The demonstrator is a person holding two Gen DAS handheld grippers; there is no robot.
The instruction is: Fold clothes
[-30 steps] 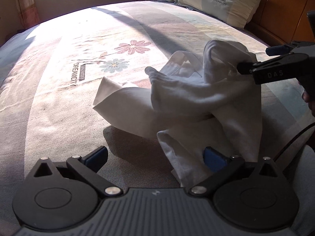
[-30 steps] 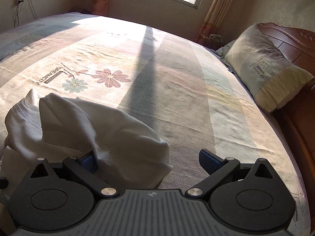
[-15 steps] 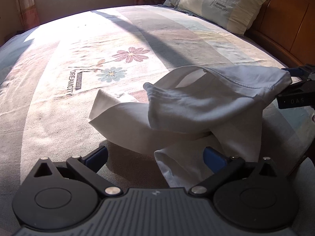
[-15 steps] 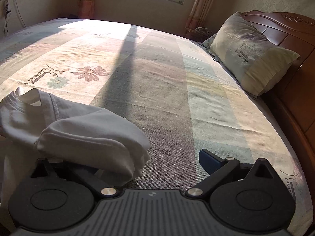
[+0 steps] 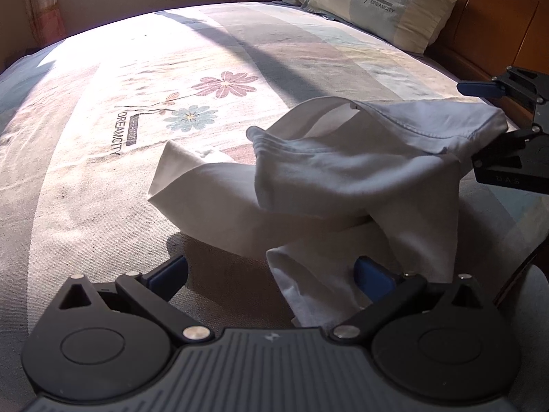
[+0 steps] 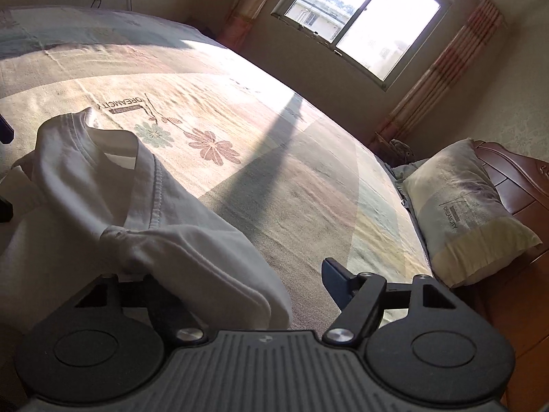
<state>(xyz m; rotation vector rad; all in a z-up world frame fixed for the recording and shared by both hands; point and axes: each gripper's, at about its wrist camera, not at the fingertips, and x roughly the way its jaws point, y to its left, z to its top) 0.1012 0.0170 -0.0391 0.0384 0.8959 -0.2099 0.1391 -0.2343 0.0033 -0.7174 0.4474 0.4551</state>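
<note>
I have a white T-shirt [image 5: 343,178] bunched on the bedspread [image 5: 103,171], and I take the flower print [image 5: 223,86] on that spread as my landmark. The shirt lies just on the near side of the flower print, toward both cameras, in a loose heap of 2 or 3 overlapping folds.

From my left gripper [image 5: 271,271] I see both blue-padded fingers spread wide, with nothing pinched between them. A hanging corner of the shirt drops in front of its right finger [image 5: 372,276] and partly hides it; whether cloth and pad touch I cannot tell. Its other finger stands over bare spread.

My right gripper [image 6: 236,274] is tilted, so the bed runs at a slant in its view. Its fingers also stand wide apart. The shirt is draped over the left finger, which is buried under the fabric, and the ribbed collar [image 6: 68,144] and a stitched seam rise from there toward the flower print. The right finger [image 6: 338,281] is bare over the spread. In the left camera this gripper sits at the far right edge, with the shirt's upper fold stretched to it and lifted off the bed.

Beyond the flower print, a pillow [image 5: 384,3] leans on the wooden headboard [image 5: 497,17], and a window [image 6: 360,24] with curtains lights the spread.
</note>
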